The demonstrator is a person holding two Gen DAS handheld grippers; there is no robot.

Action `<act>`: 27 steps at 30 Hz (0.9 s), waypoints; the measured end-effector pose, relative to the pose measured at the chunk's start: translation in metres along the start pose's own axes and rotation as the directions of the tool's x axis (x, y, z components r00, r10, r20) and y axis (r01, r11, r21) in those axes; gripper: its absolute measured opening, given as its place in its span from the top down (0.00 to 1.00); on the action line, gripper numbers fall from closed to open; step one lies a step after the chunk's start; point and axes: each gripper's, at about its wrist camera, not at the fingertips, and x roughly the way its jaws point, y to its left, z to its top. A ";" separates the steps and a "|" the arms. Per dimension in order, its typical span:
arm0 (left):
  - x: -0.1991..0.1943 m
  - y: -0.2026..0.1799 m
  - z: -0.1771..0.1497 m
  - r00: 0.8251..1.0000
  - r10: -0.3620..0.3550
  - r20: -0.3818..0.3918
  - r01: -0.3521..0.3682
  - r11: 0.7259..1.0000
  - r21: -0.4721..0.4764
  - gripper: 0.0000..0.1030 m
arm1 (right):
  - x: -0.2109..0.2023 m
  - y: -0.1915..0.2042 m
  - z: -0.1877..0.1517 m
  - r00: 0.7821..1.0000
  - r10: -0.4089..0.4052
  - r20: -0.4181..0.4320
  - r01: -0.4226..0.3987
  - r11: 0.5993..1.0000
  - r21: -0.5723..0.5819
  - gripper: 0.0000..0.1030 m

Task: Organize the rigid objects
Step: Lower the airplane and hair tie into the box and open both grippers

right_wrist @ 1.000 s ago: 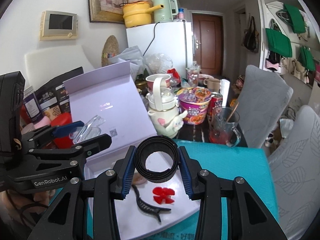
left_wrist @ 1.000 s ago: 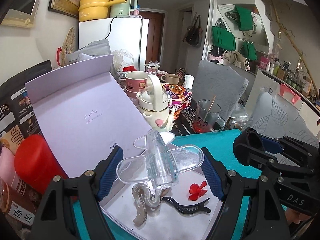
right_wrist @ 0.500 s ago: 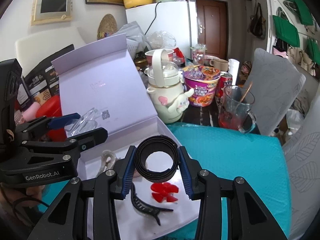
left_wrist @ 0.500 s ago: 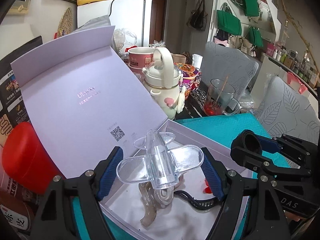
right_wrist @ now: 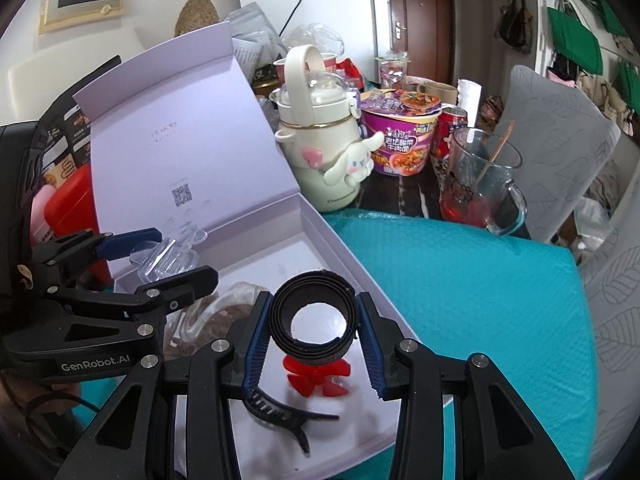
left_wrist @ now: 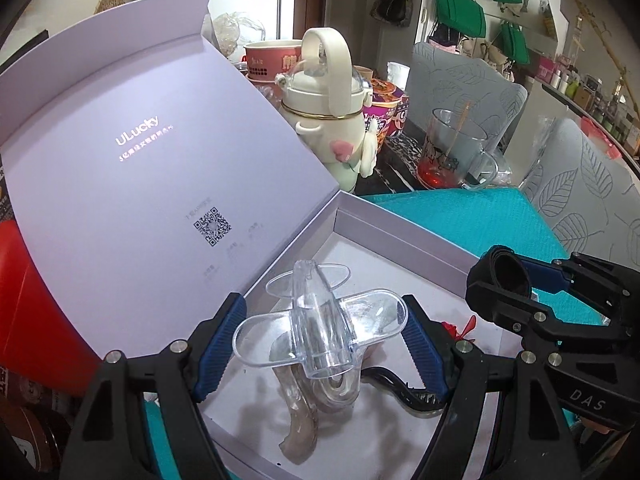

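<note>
- Your counter (right_wrist: 460, 280) wears a teal mat and is crowded at the back with a kettle (right_wrist: 320, 148), a noodle cup (right_wrist: 400, 136) and a glass mug (right_wrist: 480, 184); none of that is yours to move.
- The box (left_wrist: 400, 228) sits on the mat with its lid (left_wrist: 140, 152) propped open behind. It looks like light card, so I would expect it to slide if you press sideways on a wall; lower things in from above.
- Your left tongs (left_wrist: 320, 340) pinch the clear plane (left_wrist: 320, 324) by its wing tips, above the box floor at the lid side. It is hard, glossy plastic: light, likely slippery and apt to crack at the thin wings. The thicker body would probably be the safer hold.
- Under the plane lies a clear clip (left_wrist: 308, 400), curved and smooth; take it across its thick middle, since it looks slick.
- Your right tongs (right_wrist: 312, 322) squeeze the black coil (right_wrist: 312, 320) from both sides, over the near end of the box. It reads as a wound strap, light, a little springy; it may loosen once released.
- The black clip (right_wrist: 280, 412) lies on the box floor below; stiff, toothed, easy to grip at the hinge.
- The red propeller (right_wrist: 316, 376) is beside it; tiny thin blades, so pinch the hub.
</note>
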 end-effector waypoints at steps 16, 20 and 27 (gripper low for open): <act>0.027 0.005 -0.007 0.995 -0.017 -0.099 0.015 1.000 -0.021 0.25 | 0.031 -0.009 -0.010 0.995 0.000 -0.097 0.003 1.000 0.024 0.60; 0.030 0.004 -0.010 0.994 -0.024 -0.109 0.022 1.000 -0.020 0.25 | 0.034 -0.012 -0.011 0.994 0.004 -0.108 0.000 0.999 0.035 0.60; 0.032 0.002 -0.011 0.993 -0.011 -0.120 0.010 1.000 -0.007 0.25 | 0.041 -0.012 -0.014 0.991 -0.009 -0.132 0.013 0.999 0.032 0.60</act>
